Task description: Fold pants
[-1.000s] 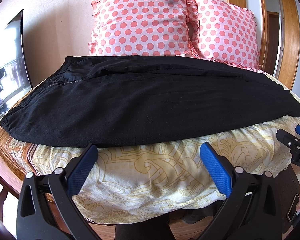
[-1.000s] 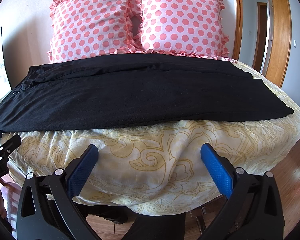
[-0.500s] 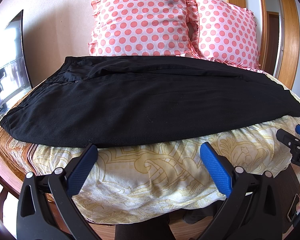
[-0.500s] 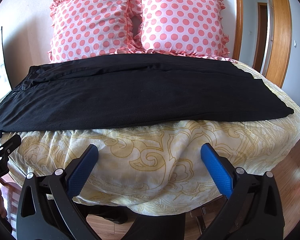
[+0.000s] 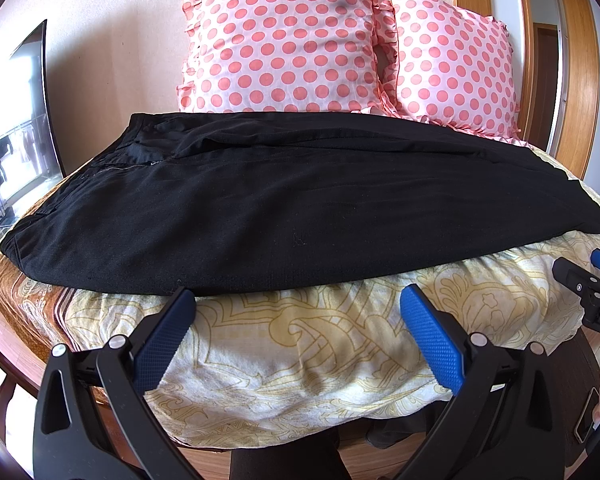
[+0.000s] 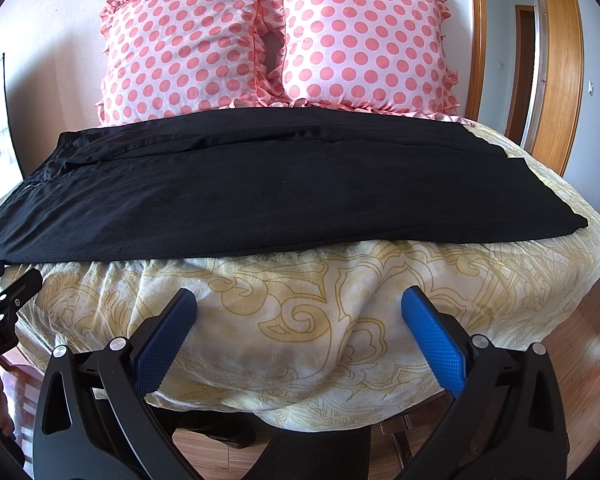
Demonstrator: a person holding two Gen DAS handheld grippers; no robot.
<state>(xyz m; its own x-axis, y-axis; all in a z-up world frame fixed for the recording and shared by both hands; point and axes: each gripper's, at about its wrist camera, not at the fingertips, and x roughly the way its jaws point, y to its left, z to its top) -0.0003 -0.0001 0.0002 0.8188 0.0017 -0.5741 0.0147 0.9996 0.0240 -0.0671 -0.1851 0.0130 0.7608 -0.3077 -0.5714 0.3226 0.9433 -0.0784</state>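
Bedspread (image 6: 300,320) margin bare below pants (image 6: 284,204) hem — both hand-held grippers wide.

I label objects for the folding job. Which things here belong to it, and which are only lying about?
For the job:
black pants
left gripper, open
right gripper, open

Only lying about:
two polka-dot pillows
yellow patterned bedspread

Right gripper (image 6: 298,308): fingers (image 6: 166,338) spread wide, empty. Black pants (image 6: 260,196) lie flat across bed (image 6: 340,300) just beyond the fingertips; two polka-dot pillows (image 6: 276,36) farther back.
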